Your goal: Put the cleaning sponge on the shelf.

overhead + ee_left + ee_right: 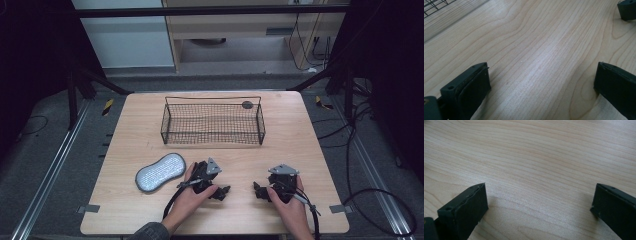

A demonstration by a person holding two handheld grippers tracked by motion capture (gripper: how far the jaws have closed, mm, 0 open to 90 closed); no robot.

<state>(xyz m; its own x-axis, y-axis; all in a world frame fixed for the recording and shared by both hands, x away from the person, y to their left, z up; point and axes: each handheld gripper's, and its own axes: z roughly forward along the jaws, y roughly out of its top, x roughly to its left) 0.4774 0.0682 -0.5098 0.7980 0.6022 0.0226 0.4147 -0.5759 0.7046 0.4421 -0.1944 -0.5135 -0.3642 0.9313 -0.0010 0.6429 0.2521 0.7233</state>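
Note:
Both grippers rest low on the wooden table (150, 210) near its front edge, each held in a hand. My left gripper (223, 190) points right and my right gripper (259, 190) points left, so their tips face each other across a small gap. In the left gripper view, the left gripper (541, 75) has its jaws wide apart with bare wood between them, and one jaw tip of the right gripper (627, 8) sits at the top right. The right gripper view shows the right gripper (539, 197) just as wide open over bare wood.
A black wire basket (212, 121) stands in the middle of the table's far half, and its corner (435, 5) appears in the left gripper view. An oval pad (161, 171) with a grey rim and white dotted top lies left of the left hand. Cables trail off the right side.

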